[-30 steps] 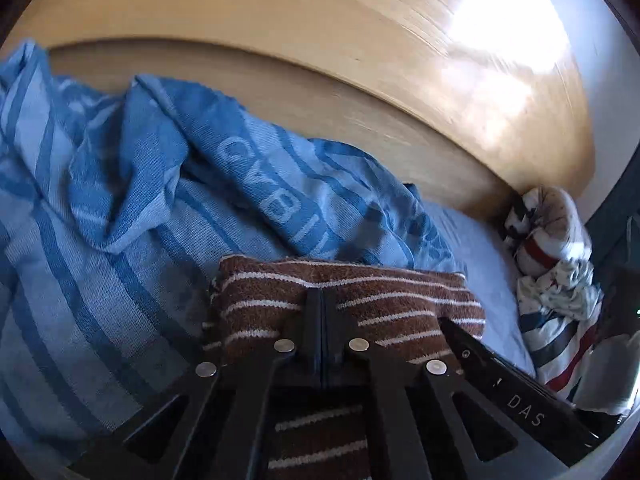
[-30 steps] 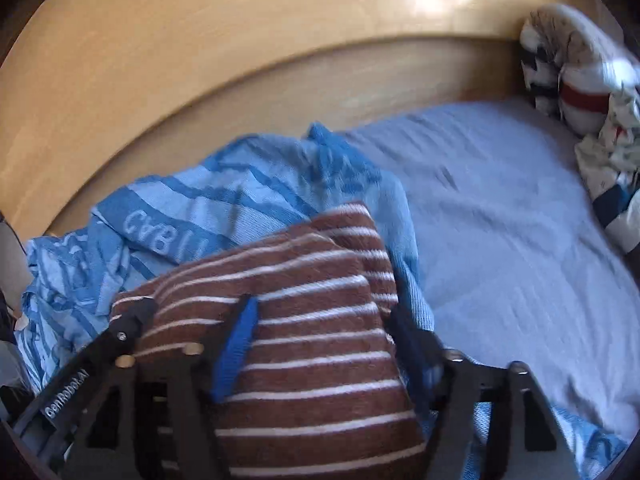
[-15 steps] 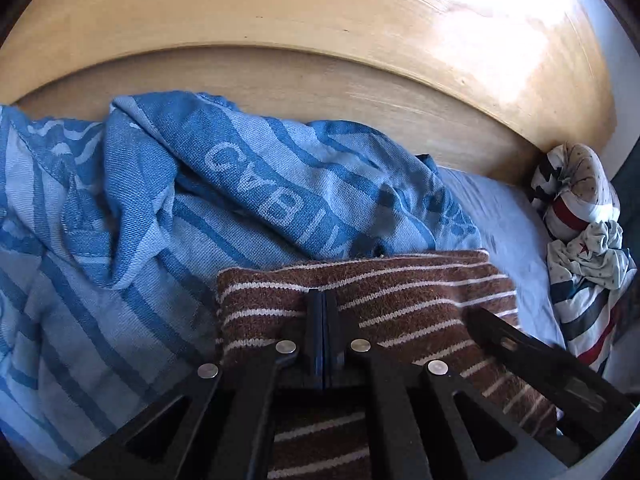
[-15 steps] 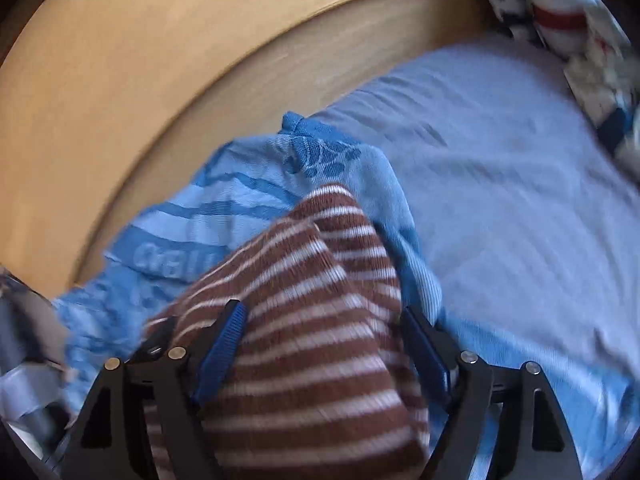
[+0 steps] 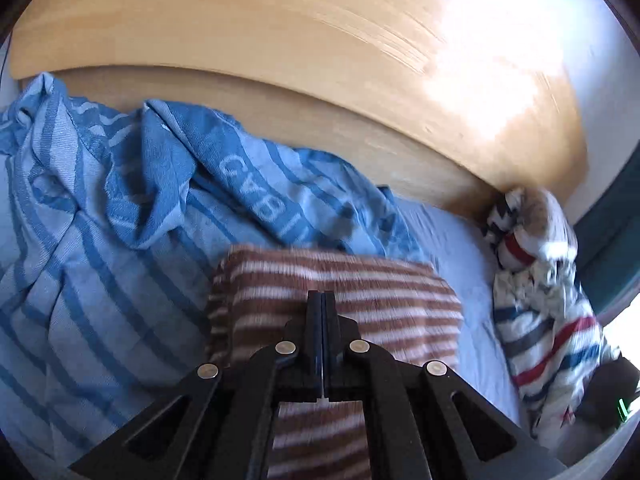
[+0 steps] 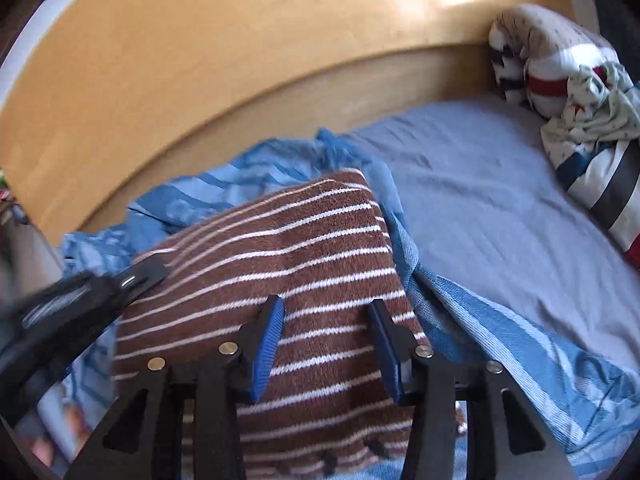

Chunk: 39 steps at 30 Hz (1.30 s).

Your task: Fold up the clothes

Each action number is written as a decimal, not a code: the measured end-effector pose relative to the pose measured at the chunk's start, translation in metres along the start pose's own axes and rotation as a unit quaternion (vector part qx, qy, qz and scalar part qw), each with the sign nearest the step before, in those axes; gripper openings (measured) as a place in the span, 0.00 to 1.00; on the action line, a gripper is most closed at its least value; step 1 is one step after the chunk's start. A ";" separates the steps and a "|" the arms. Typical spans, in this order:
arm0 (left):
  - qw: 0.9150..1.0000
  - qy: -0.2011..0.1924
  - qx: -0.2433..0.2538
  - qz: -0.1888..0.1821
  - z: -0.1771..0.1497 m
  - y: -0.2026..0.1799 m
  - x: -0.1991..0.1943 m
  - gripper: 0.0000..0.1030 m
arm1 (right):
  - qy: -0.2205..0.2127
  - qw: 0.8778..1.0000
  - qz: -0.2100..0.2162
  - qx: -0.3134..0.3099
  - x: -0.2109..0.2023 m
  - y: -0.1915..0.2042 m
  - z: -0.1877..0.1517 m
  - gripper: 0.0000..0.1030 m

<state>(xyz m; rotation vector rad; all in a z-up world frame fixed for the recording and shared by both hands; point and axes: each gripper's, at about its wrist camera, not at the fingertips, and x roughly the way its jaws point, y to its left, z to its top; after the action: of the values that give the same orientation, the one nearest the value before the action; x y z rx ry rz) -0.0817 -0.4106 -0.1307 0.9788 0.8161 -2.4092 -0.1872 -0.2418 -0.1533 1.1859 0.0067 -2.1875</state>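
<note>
A folded brown garment with thin white stripes (image 5: 340,292) lies on a crumpled blue striped cloth (image 5: 120,240) on the bed. My left gripper (image 5: 322,300) is shut, its fingers pressed together over the garment's near edge; I cannot tell whether fabric is pinched. In the right wrist view the brown garment (image 6: 280,248) fills the middle. My right gripper (image 6: 326,320) is open, its blue pads (image 6: 268,344) standing apart over the garment's near part. The left gripper's black body (image 6: 80,296) shows at the left edge there.
A wooden headboard (image 5: 280,60) runs behind the bed. A pale blue sheet (image 6: 480,200) lies to the right. A heap of white, red and navy striped clothes (image 6: 572,92) sits in the far right corner, also in the left wrist view (image 5: 540,300).
My right gripper's jaws have narrowed but stay open, and it has pulled back along the brown garment. The left wrist view has shifted and blurred; the left gripper stays shut.
</note>
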 end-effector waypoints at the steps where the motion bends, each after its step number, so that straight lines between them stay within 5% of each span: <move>1: 1.000 0.010 0.013 0.009 -0.003 -0.001 0.006 0.02 | 0.005 1.000 -0.010 -0.003 0.010 0.001 0.001 0.48; 8: 0.999 0.043 -0.007 0.019 0.014 0.017 0.050 0.04 | 0.041 0.999 -0.011 -0.018 0.042 0.004 0.016 0.57; 13: 0.995 0.022 0.064 0.070 0.012 -0.006 0.062 0.03 | 0.030 0.998 -0.044 -0.017 0.045 0.012 0.014 0.58; 16: 1.000 0.027 -0.002 0.006 0.013 0.014 0.047 0.03 | 0.028 0.999 -0.044 -0.012 0.044 0.009 0.013 0.58; 19: 0.987 0.046 -0.128 -0.086 0.002 0.048 0.015 0.03 | 0.035 0.999 -0.030 -0.005 0.042 0.001 0.011 0.58; 23: 0.977 0.059 -0.184 -0.093 -0.016 0.065 -0.011 0.03 | 0.047 0.998 -0.039 0.019 0.041 -0.005 0.010 0.62; 25: 0.978 0.059 -0.183 -0.082 -0.021 0.067 -0.019 0.04 | 0.052 0.997 -0.050 0.033 0.041 -0.007 0.010 0.77; 26: 0.979 0.061 -0.181 -0.070 -0.022 0.066 -0.022 0.13 | 0.054 0.996 -0.055 0.040 0.041 -0.008 0.009 0.87; 27: 0.979 0.065 -0.182 -0.066 -0.024 0.065 -0.024 0.25 | 0.063 0.995 -0.037 0.065 0.039 -0.016 0.009 0.85; 28: 0.978 0.069 -0.185 -0.065 -0.027 0.065 -0.025 0.50 | 0.072 0.993 -0.017 0.090 0.038 -0.024 0.008 0.86; 29: 0.975 0.060 -0.196 -0.089 -0.031 0.066 -0.030 0.59 | 0.080 0.989 0.007 0.123 0.034 -0.035 0.005 0.86; 33: 0.973 -0.004 -0.209 -0.102 -0.033 0.064 -0.058 0.58 | 0.028 0.982 0.043 0.180 -0.014 -0.065 -0.013 0.71; 35: 0.979 -0.019 -0.179 -0.090 -0.029 0.053 -0.069 0.23 | -0.021 0.984 0.031 0.174 -0.046 -0.074 -0.025 0.71; 36: 0.984 -0.014 -0.157 -0.084 -0.026 0.044 -0.070 0.14 | -0.035 0.985 0.026 0.167 -0.056 -0.076 -0.031 0.67; 39: 0.992 0.009 -0.101 -0.080 -0.021 0.021 -0.069 0.06 | -0.025 0.992 0.040 0.117 -0.066 -0.063 -0.040 0.46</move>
<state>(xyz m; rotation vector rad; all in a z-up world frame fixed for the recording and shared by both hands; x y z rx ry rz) -0.0139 -0.4025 -0.1003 0.8860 1.1593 -2.3923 -0.1654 -0.1451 -0.1457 1.2332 -0.3213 -2.1914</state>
